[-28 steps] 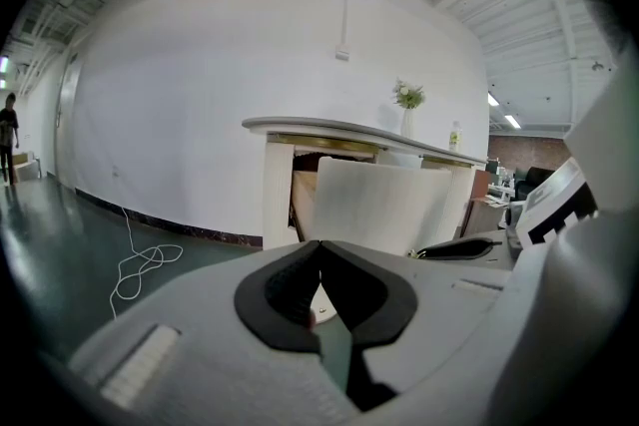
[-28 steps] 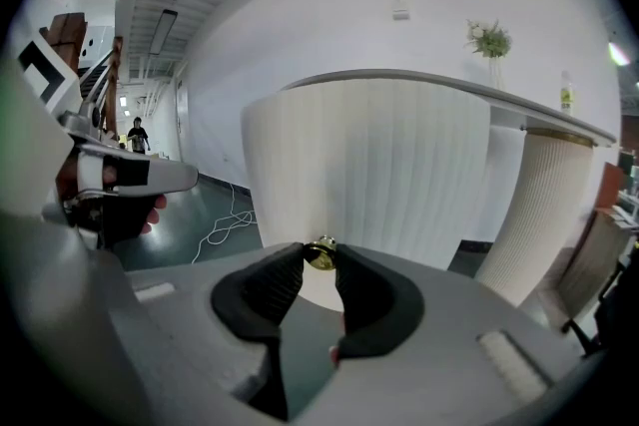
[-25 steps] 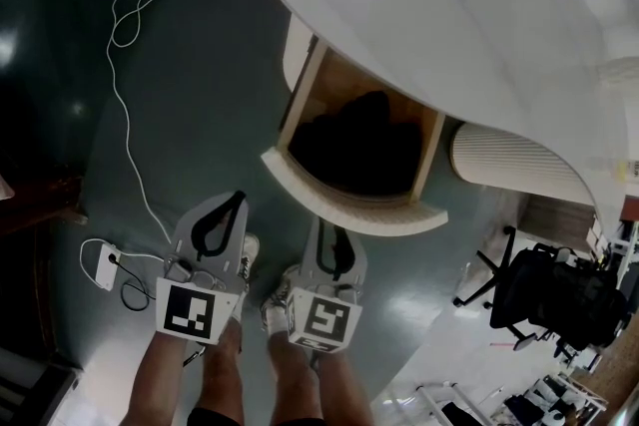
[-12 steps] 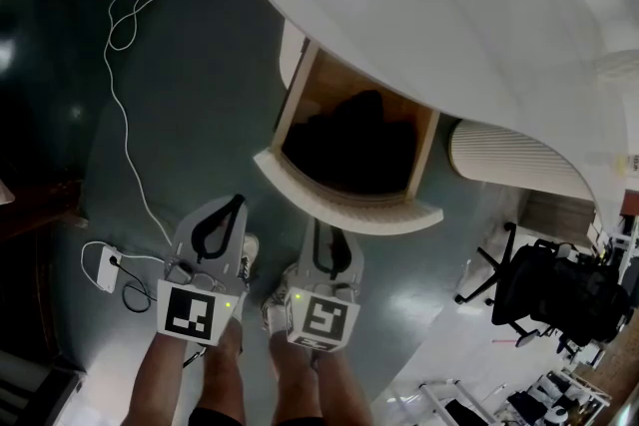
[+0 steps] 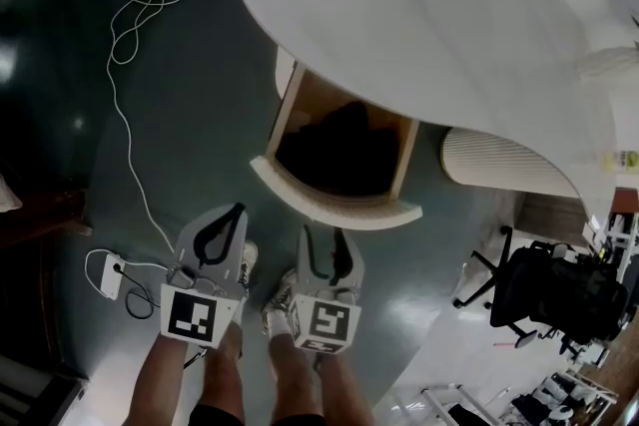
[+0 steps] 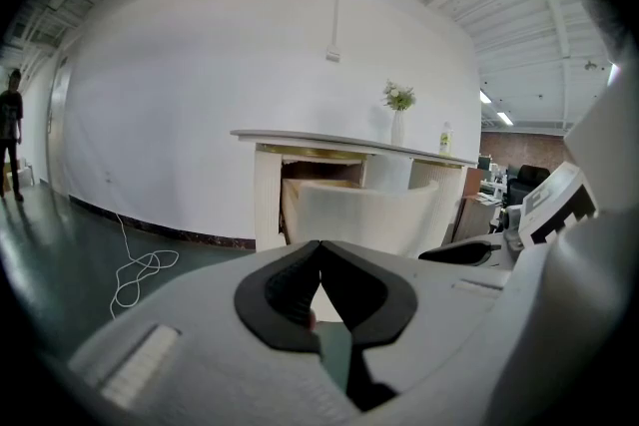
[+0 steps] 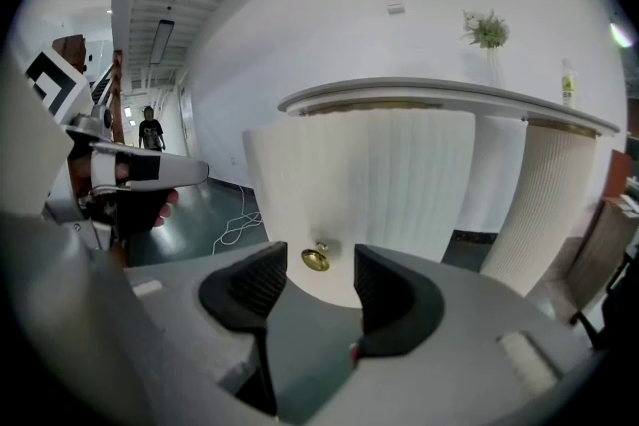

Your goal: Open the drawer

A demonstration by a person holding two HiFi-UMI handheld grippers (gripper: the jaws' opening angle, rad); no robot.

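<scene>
clear: floor (image 5: 200, 145) left of drawer (image 5: 334, 205) — cable (image 5: 112, 95) loose there | blocked: tabletop (image 5: 419, 5) overhangs drawer's rear

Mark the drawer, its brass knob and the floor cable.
drawer (image 5: 334, 207): head view, curved front panel.
brass knob (image 7: 316, 260): right gripper view, round face.
cable (image 5: 140, 10): head view, looped part.

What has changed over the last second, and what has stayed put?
The right gripper has just opened its jaws, letting go of the brass knob, which now sits free between them. The drawer stays pulled out; the left gripper stays shut and empty.
</scene>
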